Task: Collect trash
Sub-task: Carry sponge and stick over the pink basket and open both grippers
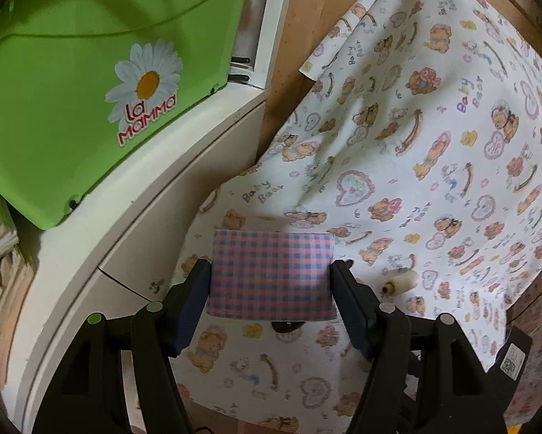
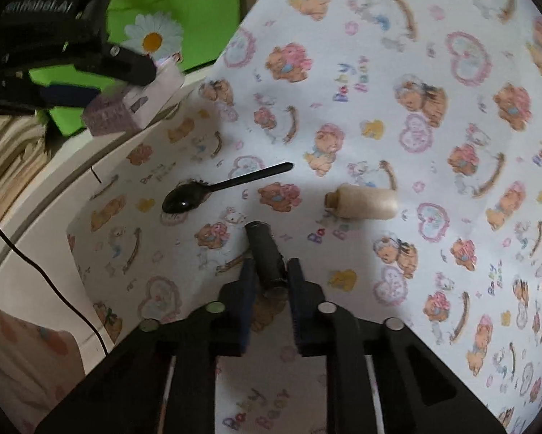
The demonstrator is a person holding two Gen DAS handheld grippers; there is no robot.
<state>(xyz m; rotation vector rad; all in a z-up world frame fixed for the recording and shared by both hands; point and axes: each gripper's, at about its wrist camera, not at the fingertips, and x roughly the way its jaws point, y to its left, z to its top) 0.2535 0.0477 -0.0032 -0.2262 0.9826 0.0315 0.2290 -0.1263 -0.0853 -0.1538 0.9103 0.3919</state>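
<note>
A dark, stubby cylinder (image 2: pixel 265 258) lies on the bear-print cloth (image 2: pixel 397 72). My right gripper (image 2: pixel 269 275) pinches it, jaws nearly closed. My left gripper (image 1: pixel 271 275) grips a checked box (image 1: pixel 271 275).

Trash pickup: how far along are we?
Done: nothing visibly binned yet. In hand: the left gripper holds a checked box above the cloth; the right gripper's fingers are shut on a dark cylinder. Left: a black spoon and a small beige bottle lie loose on the cloth. Whether the box is the trash bin, I cannot tell.
</note>
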